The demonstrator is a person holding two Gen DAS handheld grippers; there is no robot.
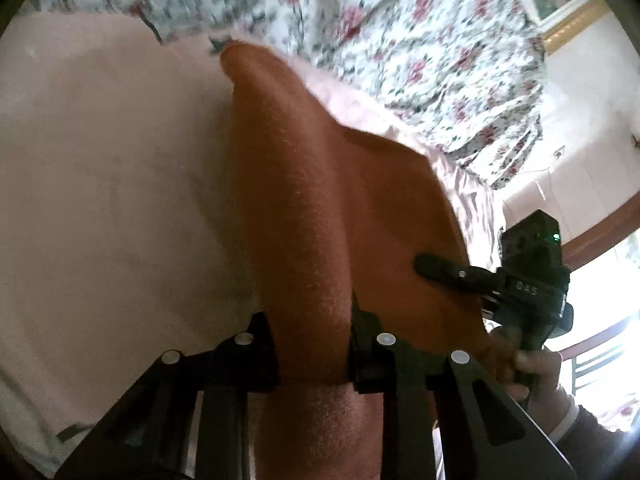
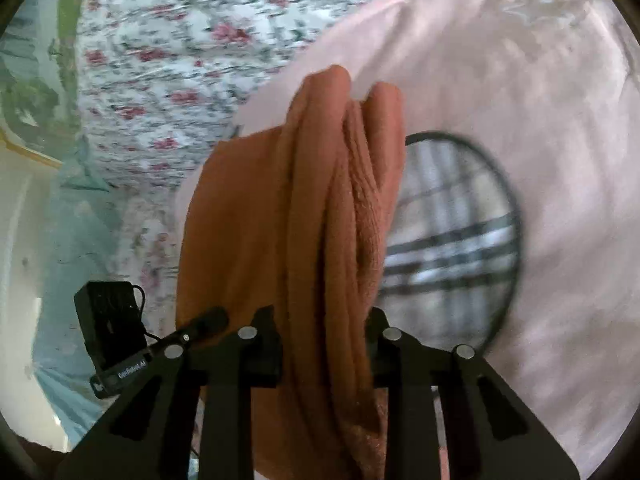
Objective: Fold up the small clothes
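Both tongs are clamped on the same orange terry cloth [image 1: 344, 208], and you've got it lifted between them. Your left gripper [image 1: 312, 354] has its jaws drawn in close, pads pressing either side of a thick band of the cloth that runs straight through the gap and spills back toward the camera. Ahead of those fingers the cloth fans out wide, rising to a rounded corner far in front of the tips.

Off to the right of your left tongs, the right gripper [image 1: 430, 264] comes in sideways, its dark fingertip laid against the cloth's edge, with your hand [image 1: 532, 364] wrapped round the handle below it.

From the right wrist, the right gripper [image 2: 324, 344] is likewise nearly closed on a bunched, rope-like bundle of the orange folds [image 2: 320, 208], several ridges gathered between the pads. Left of these tongs, the other tool's finger [image 2: 204, 322] meets the cloth's flat side.

Beneath and beyond both tongs lies a pale pink garment [image 2: 520, 120] with a round plaid patch [image 2: 452, 236] just right of the bundle. Further ahead, a floral sheet [image 1: 420, 32] covers the bed, blurred.
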